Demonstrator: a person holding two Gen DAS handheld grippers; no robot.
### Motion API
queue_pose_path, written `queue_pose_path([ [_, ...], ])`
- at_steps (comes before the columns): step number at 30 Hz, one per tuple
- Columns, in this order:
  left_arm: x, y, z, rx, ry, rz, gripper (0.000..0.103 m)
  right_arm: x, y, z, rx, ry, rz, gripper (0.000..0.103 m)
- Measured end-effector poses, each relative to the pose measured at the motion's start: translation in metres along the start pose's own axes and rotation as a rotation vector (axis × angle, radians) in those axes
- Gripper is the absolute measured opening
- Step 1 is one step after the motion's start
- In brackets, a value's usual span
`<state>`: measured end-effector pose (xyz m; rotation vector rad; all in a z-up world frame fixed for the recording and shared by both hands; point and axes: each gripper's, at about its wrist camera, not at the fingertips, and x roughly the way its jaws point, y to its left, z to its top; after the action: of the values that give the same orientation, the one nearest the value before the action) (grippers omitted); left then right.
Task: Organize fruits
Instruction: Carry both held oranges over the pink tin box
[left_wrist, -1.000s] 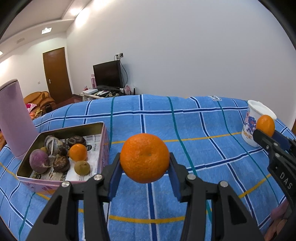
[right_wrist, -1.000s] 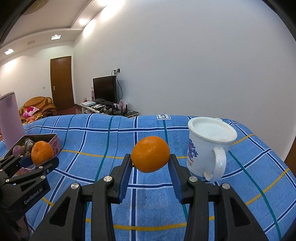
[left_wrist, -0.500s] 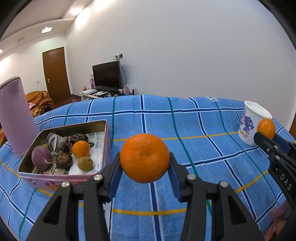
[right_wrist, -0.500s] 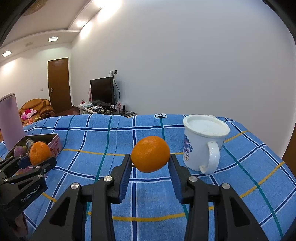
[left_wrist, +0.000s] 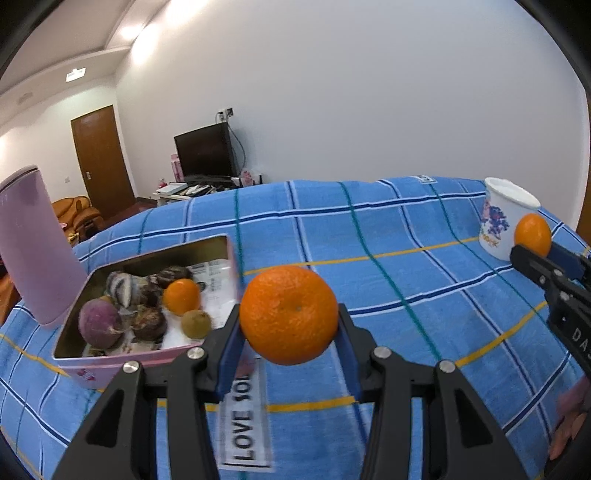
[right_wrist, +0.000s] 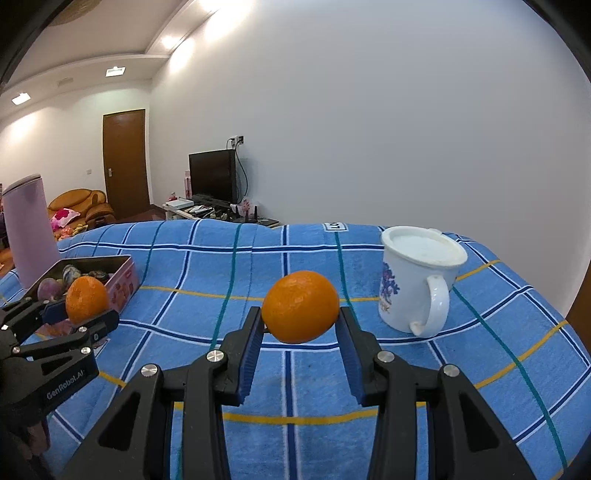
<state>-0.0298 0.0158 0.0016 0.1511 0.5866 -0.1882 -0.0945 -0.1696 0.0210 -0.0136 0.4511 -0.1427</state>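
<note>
- Presently, 2 oranges are carried, 1 per gripper, above a blue checked cloth (right_wrist: 295, 376).
- The left gripper (left_wrist: 288, 332) is pinched on the larger orange (left_wrist: 289, 314), which is clamped between the blue pads and held clear of the cloth.
- The right gripper (right_wrist: 300, 325) is pinched on the second orange (right_wrist: 301, 306), likewise held off the surface.
- A pink tin (left_wrist: 122, 365) is seen just left of the left gripper; its near right corner lies close to the left finger.
- Inside the tin, a small orange (left_wrist: 181, 296), a brownish round fruit (left_wrist: 196, 324) and several dark purple fruits (left_wrist: 99, 328) are packed toward the left; the paper-lined right part is seen bare.
- A broad open stretch of cloth is seen between the tin and the white mug (right_wrist: 417, 280); the far edge of the cloth drops off toward the wall.
- The mug handle, turned toward the camera, is shown only in the right wrist view; the mug stands just right of the right gripper.
- The tin's contents and a "LOVE" label (left_wrist: 243, 424) on the cloth are shown clearly only in the left wrist view.
- A tall pink cylinder (left_wrist: 33, 247) stands touching or just behind the tin's left end.
</note>
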Motion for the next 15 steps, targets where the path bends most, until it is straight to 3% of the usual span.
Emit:
queue_pose_path([
  [15,-0.006,0.048,0.0,-0.014,-0.066,0.03,0.048,0.003,0.052,-0.003,-0.013,0.063,0.074,0.042],
])
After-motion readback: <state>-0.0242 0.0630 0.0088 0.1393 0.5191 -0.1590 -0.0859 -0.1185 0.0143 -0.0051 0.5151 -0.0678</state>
